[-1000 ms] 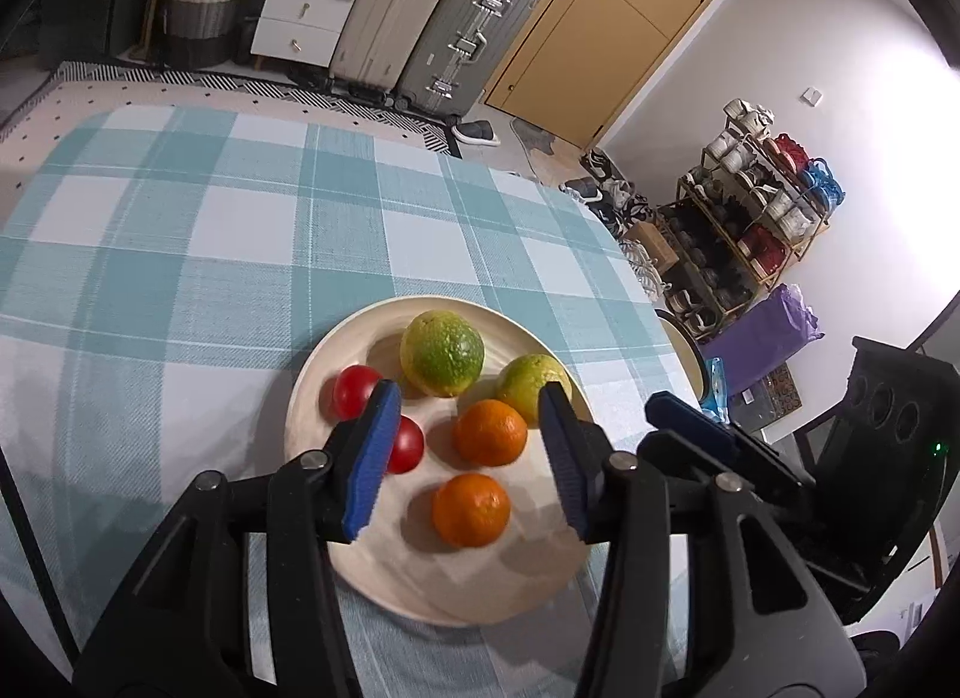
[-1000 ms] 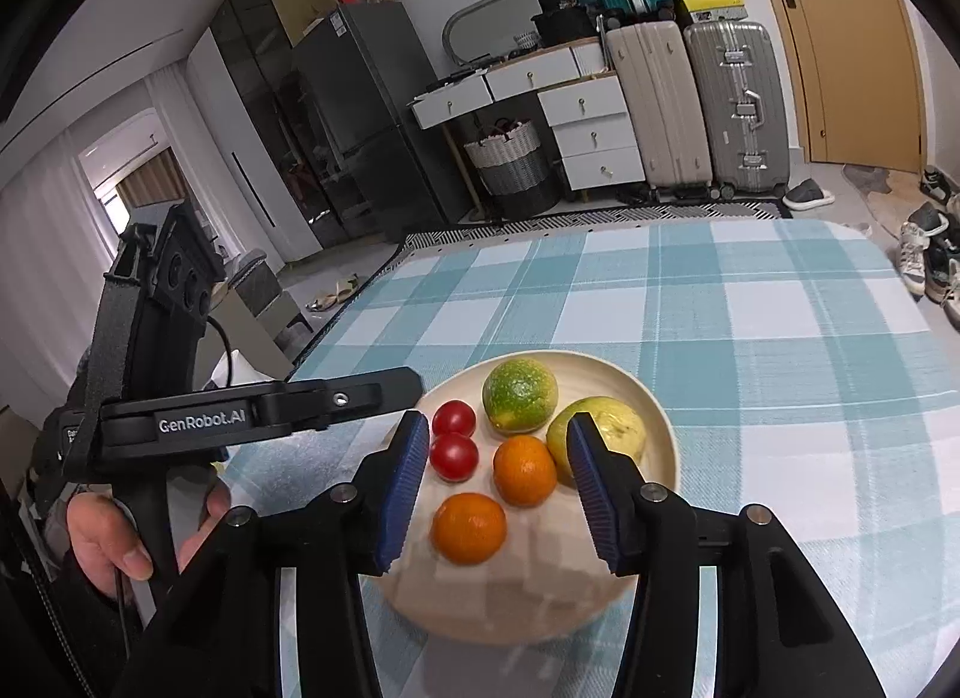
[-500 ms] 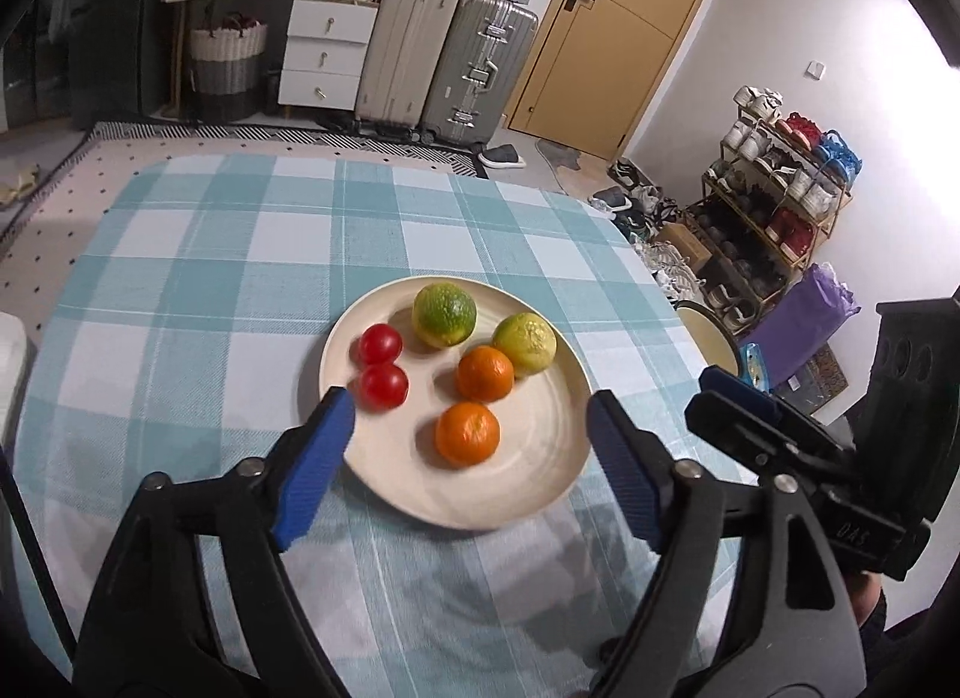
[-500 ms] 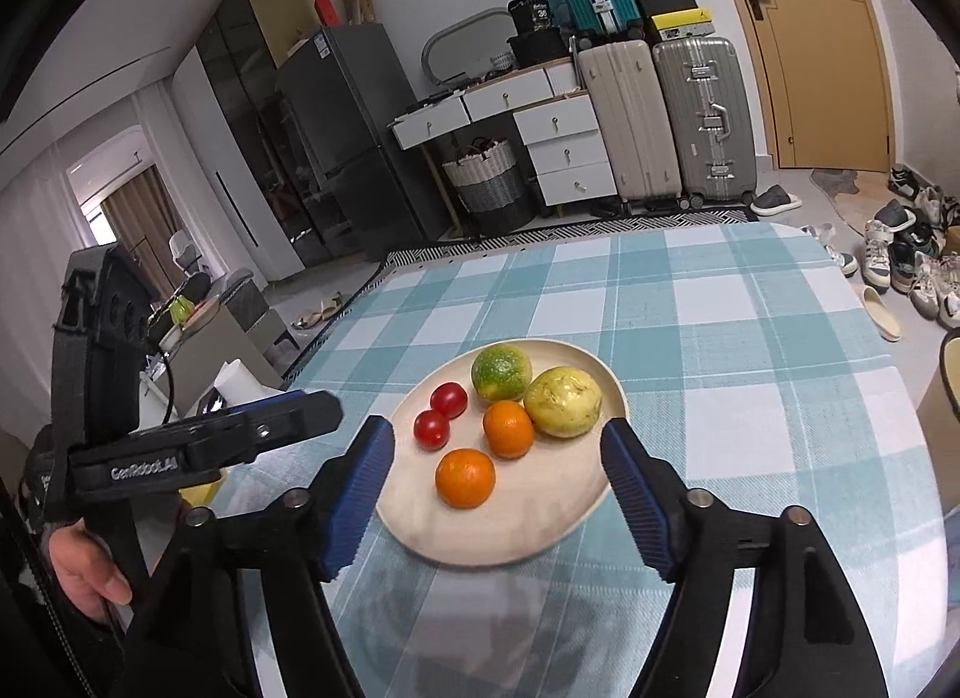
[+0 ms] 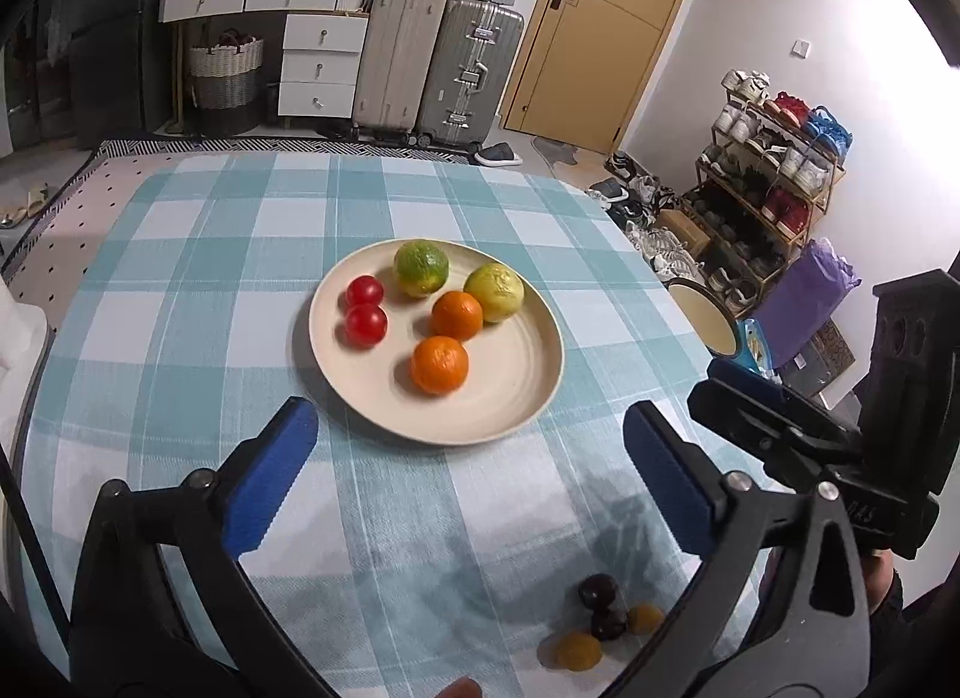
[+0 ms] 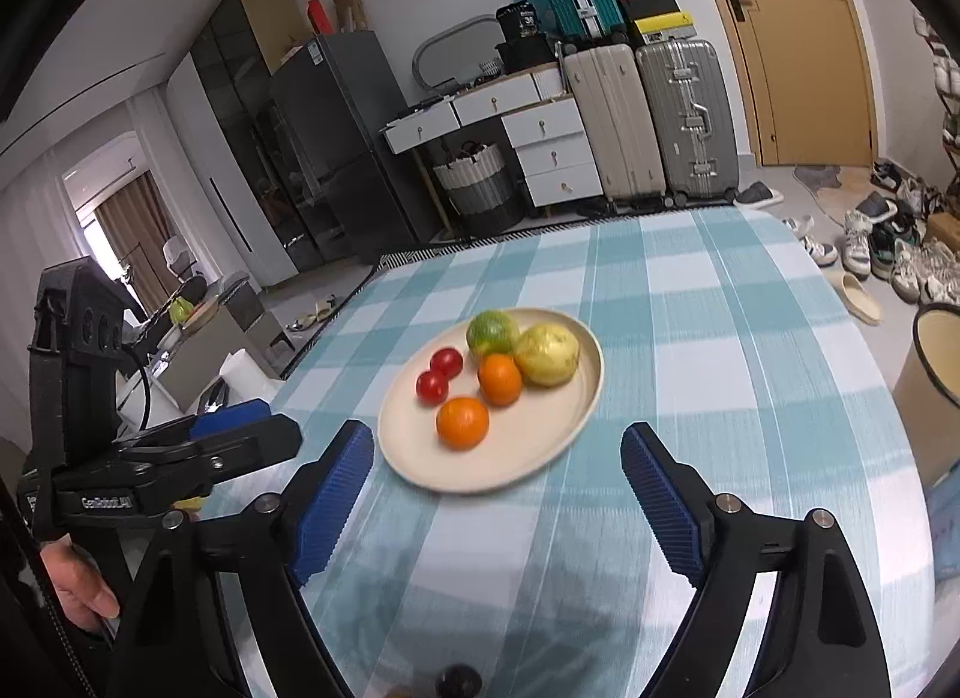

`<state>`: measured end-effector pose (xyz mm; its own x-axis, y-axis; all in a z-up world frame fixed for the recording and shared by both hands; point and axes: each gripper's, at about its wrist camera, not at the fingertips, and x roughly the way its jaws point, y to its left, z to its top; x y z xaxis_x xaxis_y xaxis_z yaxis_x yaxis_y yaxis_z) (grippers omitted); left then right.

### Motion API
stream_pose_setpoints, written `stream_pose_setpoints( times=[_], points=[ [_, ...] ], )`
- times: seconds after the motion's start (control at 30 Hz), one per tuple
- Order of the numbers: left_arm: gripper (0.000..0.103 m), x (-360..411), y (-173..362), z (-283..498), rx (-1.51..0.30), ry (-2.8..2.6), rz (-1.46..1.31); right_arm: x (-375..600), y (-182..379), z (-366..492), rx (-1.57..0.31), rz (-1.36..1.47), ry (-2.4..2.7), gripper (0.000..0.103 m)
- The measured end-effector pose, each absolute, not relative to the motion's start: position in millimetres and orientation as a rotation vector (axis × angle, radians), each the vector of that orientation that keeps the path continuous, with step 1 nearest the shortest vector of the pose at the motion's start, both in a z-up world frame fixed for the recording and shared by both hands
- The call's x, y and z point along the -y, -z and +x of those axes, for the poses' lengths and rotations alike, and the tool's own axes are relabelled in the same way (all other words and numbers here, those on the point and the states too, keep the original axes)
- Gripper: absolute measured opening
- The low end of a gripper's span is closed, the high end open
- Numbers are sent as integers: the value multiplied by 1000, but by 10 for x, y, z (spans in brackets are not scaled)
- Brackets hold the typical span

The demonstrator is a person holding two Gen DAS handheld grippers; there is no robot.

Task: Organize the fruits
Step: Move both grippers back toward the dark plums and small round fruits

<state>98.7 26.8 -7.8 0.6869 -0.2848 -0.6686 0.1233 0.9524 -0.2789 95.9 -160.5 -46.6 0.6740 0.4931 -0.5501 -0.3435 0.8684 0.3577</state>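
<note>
The cream plate (image 5: 534, 392) held two tomatoes (image 5: 365, 309) left, two oranges (image 5: 447, 341) middle, two green citrus (image 5: 421, 267) far; left gripper (image 5: 468, 476) and right gripper (image 6: 498, 494) were opening, nothing between

Woven checked tablecloth (image 5: 180, 338), matt cream plate (image 5: 516, 392), glossy tomatoes (image 5: 365, 324)
</note>
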Motion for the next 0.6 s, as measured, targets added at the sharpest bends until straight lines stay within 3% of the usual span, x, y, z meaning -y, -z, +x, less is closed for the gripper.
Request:
stream_pose_setpoints(
  times=[0.6],
  points=[
    [102,-145,431,591,-871,241,-226,1828,480,425,-683,251,-449,99]
  ],
)
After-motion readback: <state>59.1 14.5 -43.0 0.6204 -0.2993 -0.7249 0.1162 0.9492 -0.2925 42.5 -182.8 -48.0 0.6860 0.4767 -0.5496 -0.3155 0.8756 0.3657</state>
